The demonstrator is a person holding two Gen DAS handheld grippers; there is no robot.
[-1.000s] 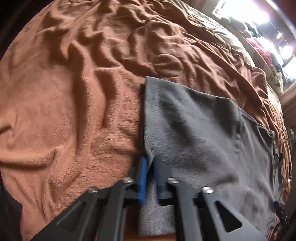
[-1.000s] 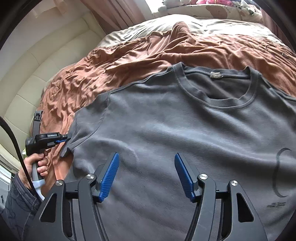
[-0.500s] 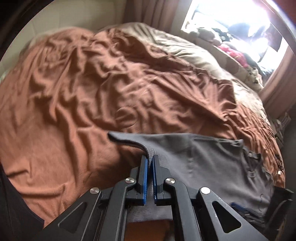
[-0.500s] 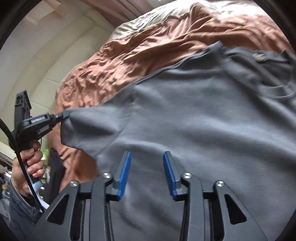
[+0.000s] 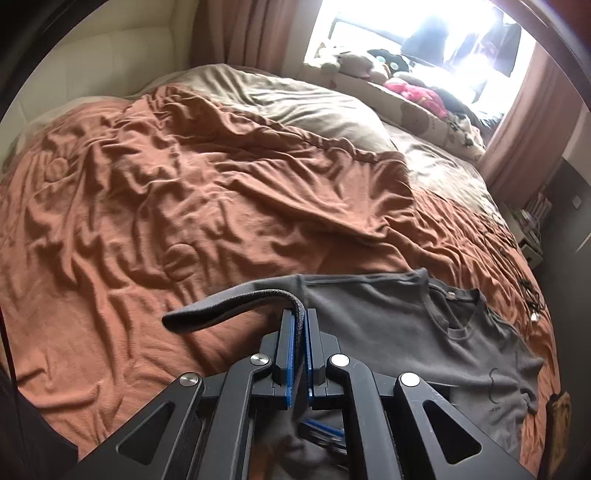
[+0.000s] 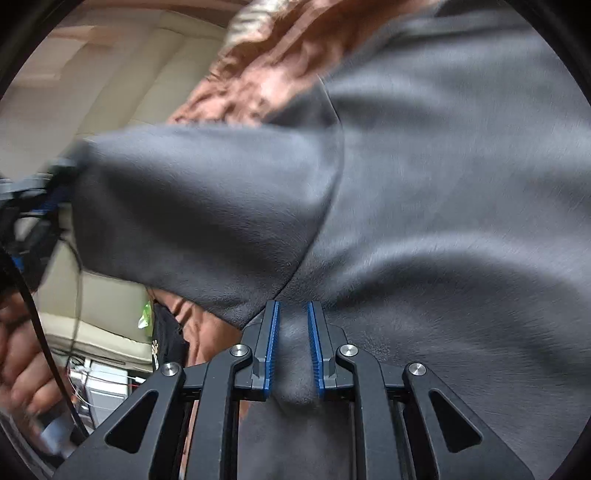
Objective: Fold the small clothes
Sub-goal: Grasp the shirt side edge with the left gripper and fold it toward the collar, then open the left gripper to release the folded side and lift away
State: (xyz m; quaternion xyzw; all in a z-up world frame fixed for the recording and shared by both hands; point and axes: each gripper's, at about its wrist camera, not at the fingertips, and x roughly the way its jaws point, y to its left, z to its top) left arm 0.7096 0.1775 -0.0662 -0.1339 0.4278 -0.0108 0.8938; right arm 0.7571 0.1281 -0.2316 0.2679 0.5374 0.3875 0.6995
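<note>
Shirt point(image 5: 388, 332), grey, short-sleeved, lying on a rumpled brown blanket point(image 5: 184, 203) across the bed. In the left wrist view, spread from the centre out to 4 o'clock, neck hole toward 3 o'clock.

Left gripper point(image 5: 299, 317) at 6 o'clock, fingers point(image 5: 288, 339) pressed together and pinching the hem of one sleeve point(image 5: 221, 310). Sleeve lifted clear of the blanket, its free corner drooping toward 9 o'clock.

Right gripper point(image 6: 293, 310) low over the shirt body at 6 o'clock in its own view, just beside the armpit seam. Blue-padded fingers point(image 6: 271, 343) just closed in, now pinching a raised fold of grey cloth bulging between them. Raised sleeve stretched from there toward 9 o'clock, ending at the blurred left gripper, with a hand point(image 6: 22, 369) gripping its handle near 8 o'clock.

Writing: small label point(image 5: 450, 294) inside the collar, too small to read. Thin curved line drawing point(image 5: 493, 384) on the chest near 4 o'clock, with a tiny line of print under it, illegible.

Beyond the blanket, toward 12 o'clock: olive duvet point(image 5: 295, 99), padded cream headboard point(image 5: 110, 55) at 11 o'clock, brown curtain point(image 5: 240, 33), bright window point(image 5: 406, 22) at 1 o'clock with soft toys point(image 5: 351, 62) on its sill.
</note>
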